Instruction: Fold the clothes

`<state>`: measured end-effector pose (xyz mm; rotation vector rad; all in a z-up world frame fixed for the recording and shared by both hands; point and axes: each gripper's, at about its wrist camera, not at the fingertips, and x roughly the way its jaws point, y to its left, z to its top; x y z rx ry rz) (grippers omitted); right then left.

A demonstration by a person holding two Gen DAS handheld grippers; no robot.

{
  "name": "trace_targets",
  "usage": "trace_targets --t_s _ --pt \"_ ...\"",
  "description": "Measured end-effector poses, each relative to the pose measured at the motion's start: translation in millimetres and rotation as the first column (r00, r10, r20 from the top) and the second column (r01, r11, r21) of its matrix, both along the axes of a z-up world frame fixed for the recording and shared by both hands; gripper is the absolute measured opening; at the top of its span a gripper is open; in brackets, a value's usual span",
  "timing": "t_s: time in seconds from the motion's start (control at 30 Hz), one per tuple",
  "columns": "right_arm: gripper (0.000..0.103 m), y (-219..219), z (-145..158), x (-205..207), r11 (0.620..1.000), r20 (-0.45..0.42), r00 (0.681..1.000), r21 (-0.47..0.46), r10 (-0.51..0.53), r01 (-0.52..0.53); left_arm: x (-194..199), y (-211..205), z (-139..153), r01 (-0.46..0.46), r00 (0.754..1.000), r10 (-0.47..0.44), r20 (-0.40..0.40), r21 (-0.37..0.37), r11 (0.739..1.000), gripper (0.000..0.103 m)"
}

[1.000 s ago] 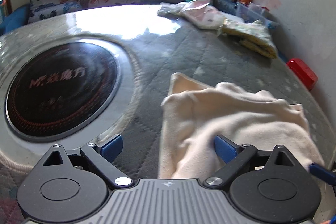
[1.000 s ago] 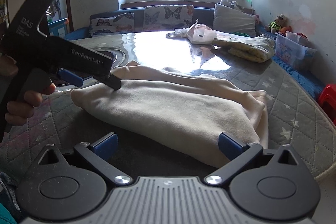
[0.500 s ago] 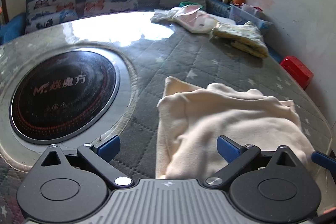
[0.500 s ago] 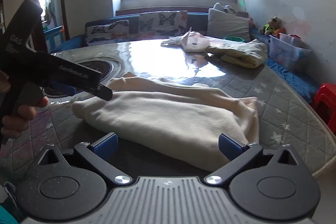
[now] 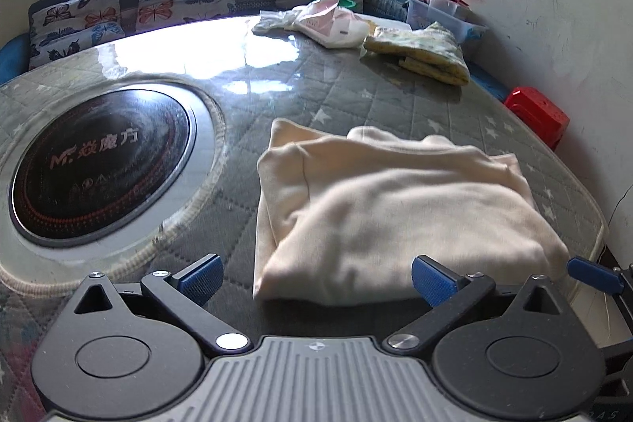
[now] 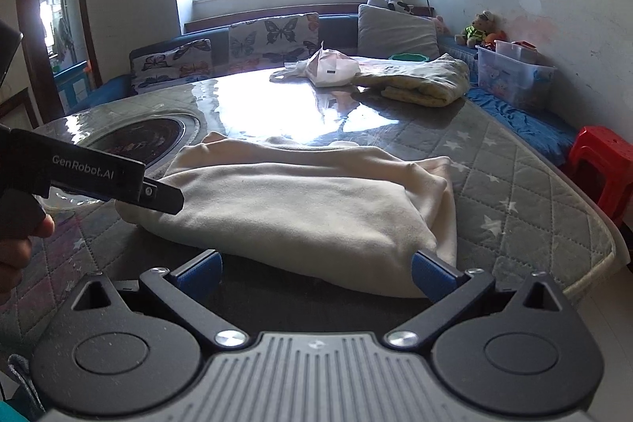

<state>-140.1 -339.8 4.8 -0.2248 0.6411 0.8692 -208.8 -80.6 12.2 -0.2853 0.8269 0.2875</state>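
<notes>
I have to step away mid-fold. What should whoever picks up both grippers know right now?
Left gripper: open, nothing between the pads, just short of the near left end of the cream garment.
Right gripper: open, empty, at the garment's near edge.
Garment: lies folded into a thick oblong bundle on the quilted table, beside the round black cooktop. Neither gripper grips it.
Far end of the table: a yellow folded cloth and a white bag.
Done: the cream garment looks folded, though its layers sit a bit uneven.
Left: probably tidy or set it aside, then take the next piece.
</notes>
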Motion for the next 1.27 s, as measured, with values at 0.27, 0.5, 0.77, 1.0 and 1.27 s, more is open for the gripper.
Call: trace_targets --t_s 0.27,0.5,0.77,1.0,1.27 --pt "0.103 -5.4 -3.1 -6.7 1.000 0.002 1.000 -0.007 -0.005 0.005 -8.8 -17.9 -4.9 0.051 0.998 -0.050 -0.025 0.006 0.999 0.103" --pt "0.103 -10.8 -4.6 -8.9 1.000 -0.005 1.000 0.002 -0.013 0.013 -11.4 -27.2 -8.4 0.074 0.997 -0.073 -0.040 0.010 0.997 0.103" --pt "0.103 -13.0 -5.1 -10.7 1.000 -0.001 1.000 0.008 -0.012 0.012 -15.1 -33.0 -9.1 0.085 0.995 -0.084 -0.045 0.024 0.996 0.103" --pt "0.103 -15.2 -5.2 -14.5 1.000 -0.002 1.000 0.011 -0.014 0.014 -16.5 -36.3 -10.1 0.091 0.995 -0.089 -0.051 0.030 0.995 0.103" --pt "0.103 -15.8 -4.4 -16.0 1.000 -0.001 1.000 0.014 -0.012 0.012 -16.6 -38.1 -11.5 0.091 0.994 -0.090 -0.055 0.032 0.995 0.103"
